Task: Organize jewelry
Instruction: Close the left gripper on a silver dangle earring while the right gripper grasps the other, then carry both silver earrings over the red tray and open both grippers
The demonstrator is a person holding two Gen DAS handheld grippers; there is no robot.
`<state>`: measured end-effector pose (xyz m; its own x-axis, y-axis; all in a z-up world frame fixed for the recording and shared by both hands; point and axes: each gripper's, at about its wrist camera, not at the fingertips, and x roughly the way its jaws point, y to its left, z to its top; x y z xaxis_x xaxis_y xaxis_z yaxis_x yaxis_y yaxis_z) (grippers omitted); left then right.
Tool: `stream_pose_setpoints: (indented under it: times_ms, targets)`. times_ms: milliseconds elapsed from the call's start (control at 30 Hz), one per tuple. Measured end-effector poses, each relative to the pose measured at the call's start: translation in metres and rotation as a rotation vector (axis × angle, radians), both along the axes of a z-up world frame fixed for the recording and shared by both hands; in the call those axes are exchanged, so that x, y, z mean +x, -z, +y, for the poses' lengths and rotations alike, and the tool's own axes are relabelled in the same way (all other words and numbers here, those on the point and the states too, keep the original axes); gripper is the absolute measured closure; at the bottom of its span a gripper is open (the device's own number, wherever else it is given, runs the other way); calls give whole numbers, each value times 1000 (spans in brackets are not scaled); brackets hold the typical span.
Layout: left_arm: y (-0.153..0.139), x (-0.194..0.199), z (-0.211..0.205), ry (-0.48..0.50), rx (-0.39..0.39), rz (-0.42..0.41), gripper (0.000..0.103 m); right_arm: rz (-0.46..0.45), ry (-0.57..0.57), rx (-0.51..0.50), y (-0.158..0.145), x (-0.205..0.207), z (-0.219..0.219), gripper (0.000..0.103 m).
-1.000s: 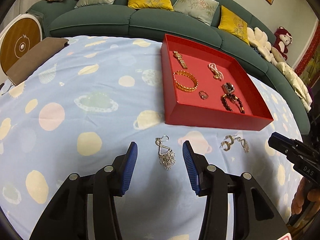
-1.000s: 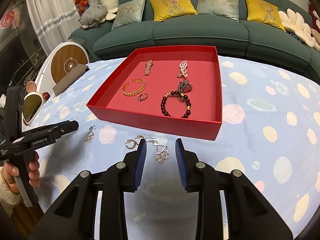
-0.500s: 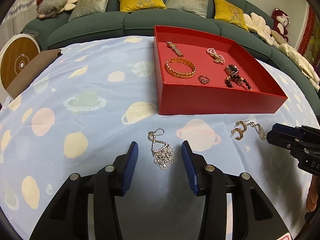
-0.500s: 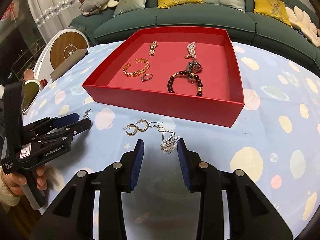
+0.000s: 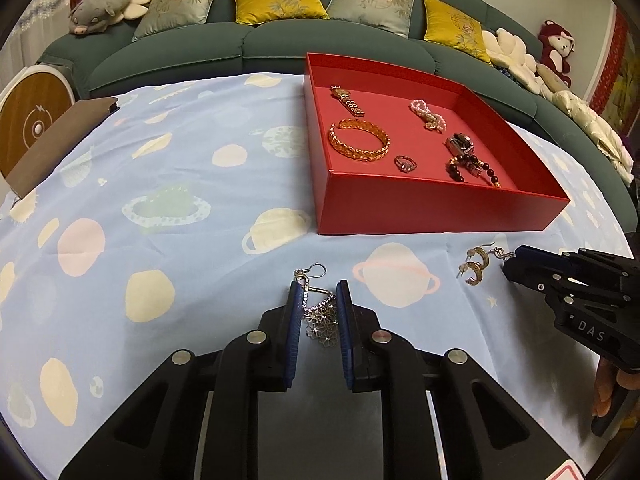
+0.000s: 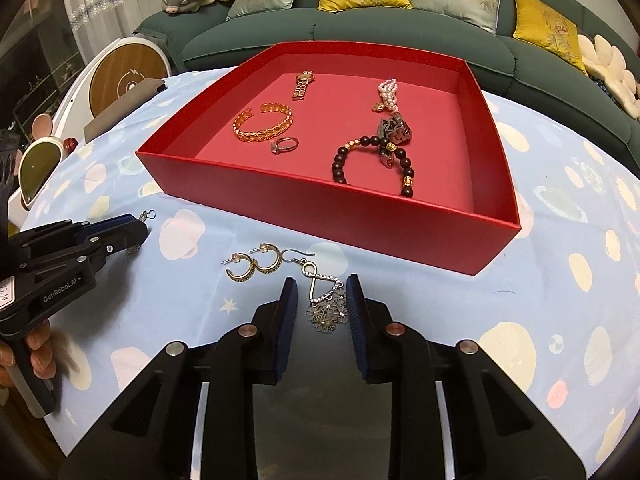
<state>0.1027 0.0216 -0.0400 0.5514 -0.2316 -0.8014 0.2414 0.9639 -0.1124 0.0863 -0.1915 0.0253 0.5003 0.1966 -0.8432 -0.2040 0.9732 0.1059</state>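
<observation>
A red tray on the blue cloth holds a gold watch, a gold bangle, a ring, pearls and a dark bead bracelet. My left gripper has its jaws closed in on a silver flower drop earring lying on the cloth. My right gripper straddles a matching silver drop earring, with small gaps at each side. Two gold hoop earrings lie just left of the right gripper.
A green sofa with cushions runs behind the table. A brown pad and a round wooden disc sit at the far left. The table edge is close on the near side.
Both grippers came down and forward over their silver earrings. The left jaws closed from wide open onto its earring. The right jaws stayed about the same width.
</observation>
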Motion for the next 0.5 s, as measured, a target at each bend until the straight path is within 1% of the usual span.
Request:
stream_pose_setpoints:
  times_ms: [33,267,500]
  targets:
    - [0,0,1,-1,-2,1,89,-1,2,-2,0,0,0,86]
    - [-5,-2,8,-12,-18,2,89,-2,9,-6,-1,1,1,88]
    - [-20,-4,13,-19,-52,-17,89,-20,11,10,-9,-2,-1,89]
